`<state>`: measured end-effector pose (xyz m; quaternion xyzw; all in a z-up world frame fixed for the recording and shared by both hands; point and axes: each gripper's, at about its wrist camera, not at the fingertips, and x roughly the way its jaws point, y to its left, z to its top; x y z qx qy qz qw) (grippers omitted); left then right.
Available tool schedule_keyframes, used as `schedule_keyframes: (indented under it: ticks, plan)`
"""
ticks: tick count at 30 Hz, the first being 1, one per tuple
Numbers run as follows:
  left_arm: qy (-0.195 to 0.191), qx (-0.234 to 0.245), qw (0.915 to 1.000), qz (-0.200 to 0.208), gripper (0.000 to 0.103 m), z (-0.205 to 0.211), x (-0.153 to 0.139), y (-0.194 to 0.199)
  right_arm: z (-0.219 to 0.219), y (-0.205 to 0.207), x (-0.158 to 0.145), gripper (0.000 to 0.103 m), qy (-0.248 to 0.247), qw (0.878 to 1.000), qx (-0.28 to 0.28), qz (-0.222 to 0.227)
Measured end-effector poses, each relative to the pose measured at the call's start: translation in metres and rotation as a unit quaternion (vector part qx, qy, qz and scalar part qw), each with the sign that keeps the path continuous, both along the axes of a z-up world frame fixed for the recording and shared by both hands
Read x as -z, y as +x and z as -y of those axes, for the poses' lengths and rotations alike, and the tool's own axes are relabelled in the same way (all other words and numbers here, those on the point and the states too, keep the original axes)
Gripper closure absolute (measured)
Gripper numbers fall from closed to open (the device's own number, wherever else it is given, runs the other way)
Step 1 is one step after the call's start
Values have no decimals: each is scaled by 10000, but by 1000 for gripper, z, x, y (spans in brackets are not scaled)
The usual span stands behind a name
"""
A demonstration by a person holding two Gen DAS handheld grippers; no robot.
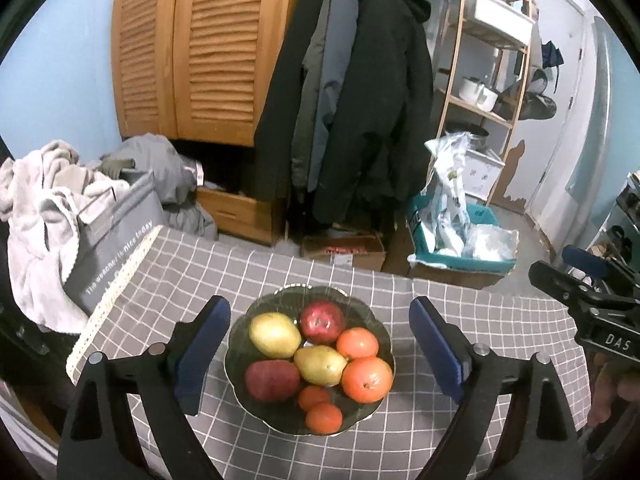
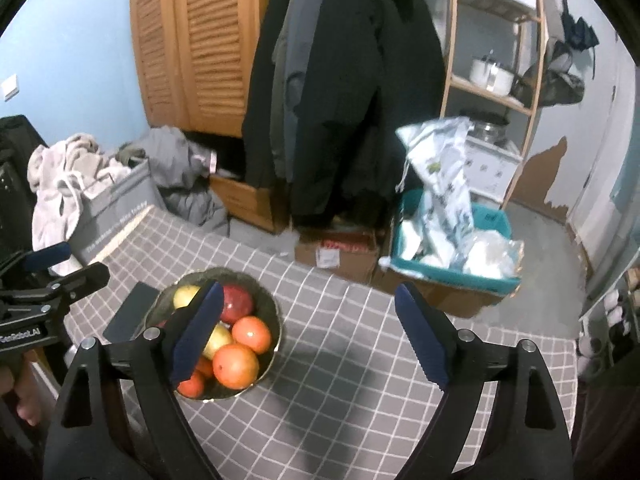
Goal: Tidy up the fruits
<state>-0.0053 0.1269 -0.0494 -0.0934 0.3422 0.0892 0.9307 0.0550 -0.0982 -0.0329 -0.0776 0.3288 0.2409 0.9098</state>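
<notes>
A dark glass bowl (image 1: pixel 240 360) stands on the grey checked tablecloth and holds several fruits: two yellow pears (image 1: pixel 274 334), two red apples (image 1: pixel 322 321), two oranges (image 1: pixel 367 379) and small tangerines (image 1: pixel 324 418). My left gripper (image 1: pixel 316 348) is open and empty, its blue-padded jaws straddling the bowl from above. In the right wrist view the bowl (image 2: pixel 276 320) sits at the left, partly behind my left finger. My right gripper (image 2: pixel 308 336) is open and empty over the bare cloth to the right of the bowl. The right gripper also shows in the left wrist view (image 1: pixel 592 304) at the right edge.
The table (image 2: pixel 360 360) ends at a far edge, with cardboard boxes (image 2: pixel 336 252) and a teal bin (image 2: pixel 448 276) of bags on the floor beyond. A grey laundry box (image 1: pixel 112 248) with clothes stands at the table's left. Coats (image 1: pixel 352 92) hang behind. A dark flat object (image 2: pixel 130 314) lies left of the bowl.
</notes>
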Motion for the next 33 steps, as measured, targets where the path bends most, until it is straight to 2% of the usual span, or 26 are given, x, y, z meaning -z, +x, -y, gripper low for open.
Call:
schedule_keyframes:
  ticks: [3,10,15,33]
  plan:
    - [104,-7,9998,169,1,5,-12,-4,7,-6,-12,16,46,9998,33,193]
    - [281,-66,9982,528,1,14,-35,-15,21,-17,-33,16,138,9984,83,548]
    - [376,-62,9974,611,1,20,-42,-14,31,-23,-42,16,167,9969,142,755]
    - [716,-12,9953,646,1,39,-47,-12,44,-24,-41,15,156,9965,213,789]
